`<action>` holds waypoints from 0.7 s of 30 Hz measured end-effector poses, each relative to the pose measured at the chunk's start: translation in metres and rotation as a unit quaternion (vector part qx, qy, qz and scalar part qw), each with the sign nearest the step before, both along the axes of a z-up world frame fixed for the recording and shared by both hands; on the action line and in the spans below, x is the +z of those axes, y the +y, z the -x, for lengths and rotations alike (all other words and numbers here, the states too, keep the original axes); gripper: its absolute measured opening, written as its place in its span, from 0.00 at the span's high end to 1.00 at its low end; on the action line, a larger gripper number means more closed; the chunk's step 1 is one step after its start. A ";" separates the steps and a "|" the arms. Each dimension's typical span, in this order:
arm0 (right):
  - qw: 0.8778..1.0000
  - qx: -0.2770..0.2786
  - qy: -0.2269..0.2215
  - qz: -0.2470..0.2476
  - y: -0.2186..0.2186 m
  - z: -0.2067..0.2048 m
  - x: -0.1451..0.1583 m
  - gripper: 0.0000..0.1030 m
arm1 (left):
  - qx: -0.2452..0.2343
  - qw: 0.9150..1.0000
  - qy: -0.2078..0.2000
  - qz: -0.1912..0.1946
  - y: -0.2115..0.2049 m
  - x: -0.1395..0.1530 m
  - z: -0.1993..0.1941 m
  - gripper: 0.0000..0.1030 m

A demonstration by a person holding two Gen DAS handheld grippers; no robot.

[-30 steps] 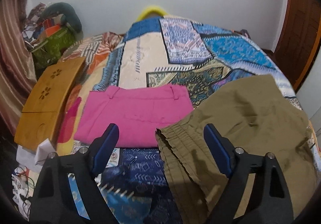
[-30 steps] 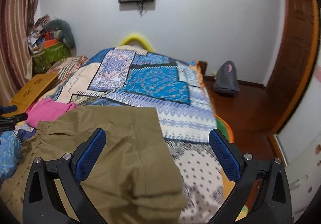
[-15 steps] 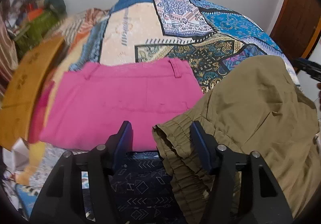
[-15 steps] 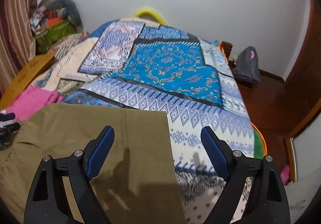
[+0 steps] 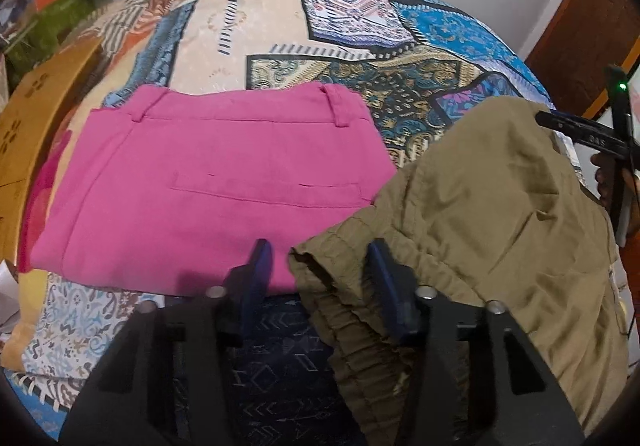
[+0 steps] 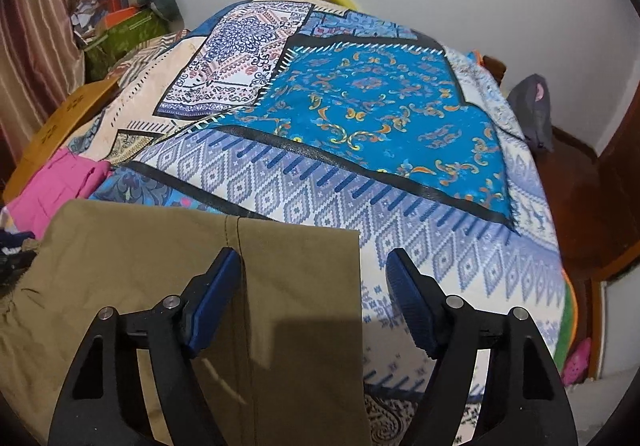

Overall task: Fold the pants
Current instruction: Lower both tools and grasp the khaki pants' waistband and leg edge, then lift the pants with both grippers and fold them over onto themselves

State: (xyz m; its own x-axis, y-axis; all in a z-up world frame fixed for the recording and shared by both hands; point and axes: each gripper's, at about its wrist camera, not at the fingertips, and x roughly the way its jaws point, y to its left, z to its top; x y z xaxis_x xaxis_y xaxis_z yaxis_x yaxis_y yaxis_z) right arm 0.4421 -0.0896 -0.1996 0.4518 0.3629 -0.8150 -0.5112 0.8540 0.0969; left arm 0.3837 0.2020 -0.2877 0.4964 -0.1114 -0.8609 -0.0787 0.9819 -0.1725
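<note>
Left wrist view: my left tool (image 5: 320, 272) is parted about halfway, blue pads astride the gathered waistband corner of the olive pants (image 5: 480, 214), gripping nothing. Folded pink pants (image 5: 216, 182) lie ahead and left on the patchwork bedspread (image 5: 360, 46). I see the right tool (image 5: 588, 134) far right; its printed lettering is unreadable.

Right wrist view: my right tool (image 6: 314, 286) is spread wide and empty, straddling the hem corner of the olive pants (image 6: 140, 266). A wooden tray (image 6: 60, 126) sits far left.
</note>
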 end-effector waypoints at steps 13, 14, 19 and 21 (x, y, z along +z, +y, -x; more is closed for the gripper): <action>1.000 -0.011 -0.028 -0.010 -0.005 0.011 0.011 0.93 | -0.013 0.995 -0.020 -0.097 -0.023 0.016 0.009 0.92; 0.999 -0.011 -0.037 -0.010 -0.005 0.014 0.014 0.94 | -0.011 0.995 -0.023 -0.098 -0.023 0.019 0.010 0.93; 0.997 -0.018 -0.075 -0.024 -0.009 0.024 0.040 0.95 | -0.006 0.993 -0.058 -0.100 -0.023 0.050 0.011 0.96; 0.995 -0.022 -0.088 -0.030 -0.011 0.027 0.053 0.95 | -0.006 0.992 -0.074 -0.099 -0.025 0.068 0.010 0.96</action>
State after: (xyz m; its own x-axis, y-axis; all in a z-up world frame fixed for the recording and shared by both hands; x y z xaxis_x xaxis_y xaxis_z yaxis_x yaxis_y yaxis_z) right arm 0.4155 -0.1003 -0.1465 0.6027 0.3844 -0.6992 -0.4867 0.8715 0.0597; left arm 0.3741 0.1771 -0.2198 0.6185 0.0461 -0.7844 -0.0559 0.9983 0.0146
